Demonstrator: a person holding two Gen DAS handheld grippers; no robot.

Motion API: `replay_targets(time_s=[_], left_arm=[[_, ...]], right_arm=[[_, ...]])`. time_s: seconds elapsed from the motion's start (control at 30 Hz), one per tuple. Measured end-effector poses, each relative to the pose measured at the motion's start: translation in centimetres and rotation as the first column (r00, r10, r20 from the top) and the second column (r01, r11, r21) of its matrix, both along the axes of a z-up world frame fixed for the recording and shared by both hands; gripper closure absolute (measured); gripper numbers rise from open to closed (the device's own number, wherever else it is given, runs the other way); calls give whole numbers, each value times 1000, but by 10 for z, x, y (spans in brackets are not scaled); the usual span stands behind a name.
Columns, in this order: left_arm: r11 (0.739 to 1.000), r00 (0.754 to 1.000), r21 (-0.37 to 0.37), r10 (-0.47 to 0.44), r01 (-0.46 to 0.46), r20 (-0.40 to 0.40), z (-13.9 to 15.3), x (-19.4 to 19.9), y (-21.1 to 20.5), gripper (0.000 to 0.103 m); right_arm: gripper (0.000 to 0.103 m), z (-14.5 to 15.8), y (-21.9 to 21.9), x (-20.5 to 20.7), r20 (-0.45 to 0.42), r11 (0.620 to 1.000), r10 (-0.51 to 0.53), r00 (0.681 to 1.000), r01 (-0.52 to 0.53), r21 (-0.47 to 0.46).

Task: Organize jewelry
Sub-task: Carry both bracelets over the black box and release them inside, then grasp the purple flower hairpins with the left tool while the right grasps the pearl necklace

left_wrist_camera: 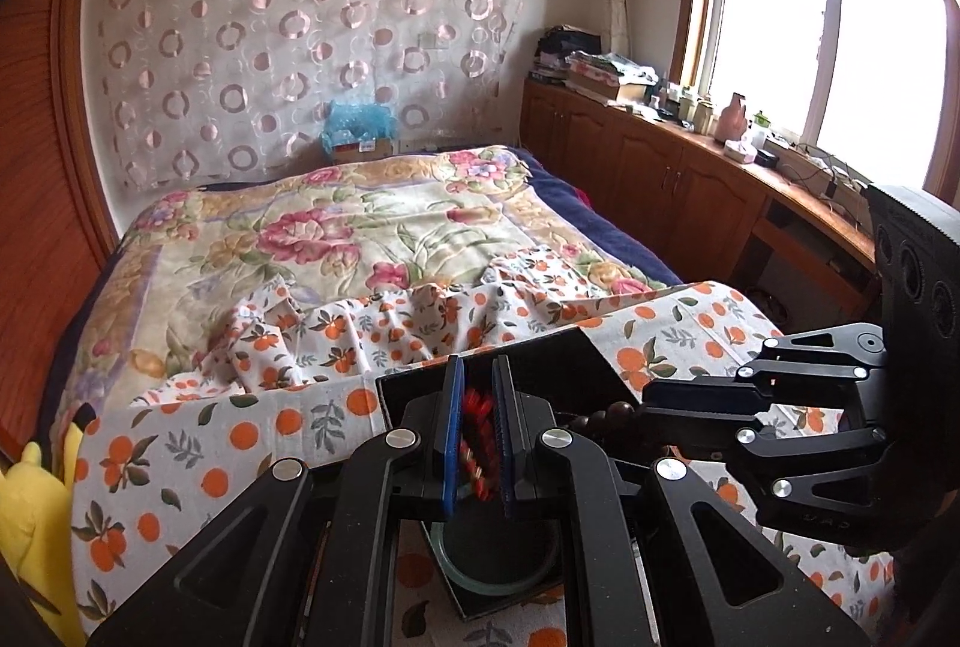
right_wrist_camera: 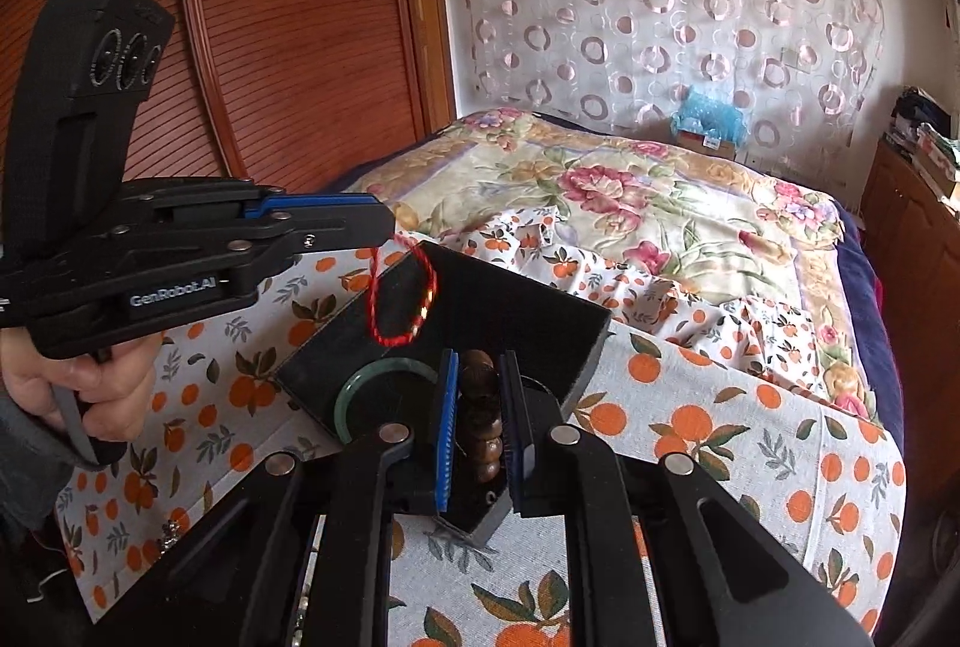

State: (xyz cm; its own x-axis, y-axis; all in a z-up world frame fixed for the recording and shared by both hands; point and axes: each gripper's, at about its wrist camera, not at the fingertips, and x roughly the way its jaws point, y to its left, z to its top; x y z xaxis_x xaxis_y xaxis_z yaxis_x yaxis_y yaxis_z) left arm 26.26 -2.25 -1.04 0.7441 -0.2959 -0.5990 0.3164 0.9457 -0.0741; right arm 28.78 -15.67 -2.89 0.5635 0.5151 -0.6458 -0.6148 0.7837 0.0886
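While the thin red braided cord bracelet (right_wrist_camera: pixel 401 296) dangles over the black tray (right_wrist_camera: pixel 510 305), your left gripper (left_wrist_camera: pixel 478 437) pinches it nearly closed; your right gripper (right_wrist_camera: pixel 480 419) clamps the brown wooden bead bracelet (right_wrist_camera: pixel 480 407). Lower both, release gently.

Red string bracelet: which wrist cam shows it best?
Right wrist: the red string bracelet hangs as a full loop from the left gripper above the black tray. Left wrist shows only a red sliver between its pads.

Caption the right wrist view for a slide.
Right tongs grip wooden beads over a black tray; left tongs dangle a red cord.
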Motion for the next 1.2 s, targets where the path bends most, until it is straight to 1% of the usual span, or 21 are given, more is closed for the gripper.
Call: replay_targets(time_s=[0.13, 0.23, 0.27, 0.3, 0.37, 0.4, 0.5, 0.57, 0.67, 0.77, 1.1, 1.17, 1.2], left_arm=[[1000, 1000, 2, -1, 1, -8, -2, 2, -2, 95], [1000, 1000, 5, 1, -1, -7, -2, 1, -3, 92], [1000, 1000, 6, 2, -2, -8, -1, 2, -3, 88], [1000, 1000, 6, 4, -4, -8, -1, 2, -3, 86], [1000, 1000, 5, 7, -7, -5, -1, -1, -2, 75], [1000, 1000, 5, 7, -7, -3, 0, -3, 0, 74], [1000, 1000, 6, 21, -21, 8, 2, -13, 4, 64], [1000, 999, 1, 30, -30, 12, 2, -23, 9, 53], [999, 999, -2, 39, -39, 11, 0, -42, 16, 47], [999, 999, -8, 44, -44, 6, -3, -63, 23, 44], [999, 998, -3, 50, -50, -25, -25, -134, 40, 43], [999, 998, -2, 48, -48, -31, -31, -146, 40, 35], [999, 998, -2, 45, -45, -36, -35, -154, 40, 34]], right_arm=[[87, 1, -3, -1, 1, 1000, -1, 1000, 1, 1], [87, 1, -4, -3, 4, 1000, -1, 1000, 1, -4], [86, 1, -4, -4, 7, 1000, -5, 1000, 5, -8], [83, 1, -5, -5, 10, 1000, -9, 1000, 9, -11], [78, 0, -7, -8, 13, 1000, -19, 1000, 20, -16], [78, -1, -8, -10, 12, 1000, -22, 1000, 22, -17], [77, -1, -9, -19, 17, 999, -31, 999, 32, -27], [77, -1, -12, -27, 21, 999, -40, 999, 40, -30], [77, -2, -18, -40, 20, 998, -57, 998, 57, -24], [77, -4, -23, -55, 17, 997, -73, 997, 73, -21], [77, -27, -32, -117, -16, 994, -113, 993, 113, -3], [77, -31, -34, -129, -25, 993, -120, 992, 120, 2], [77, -34, -35, -136, -30, 992, -123, 992, 123, 5]])
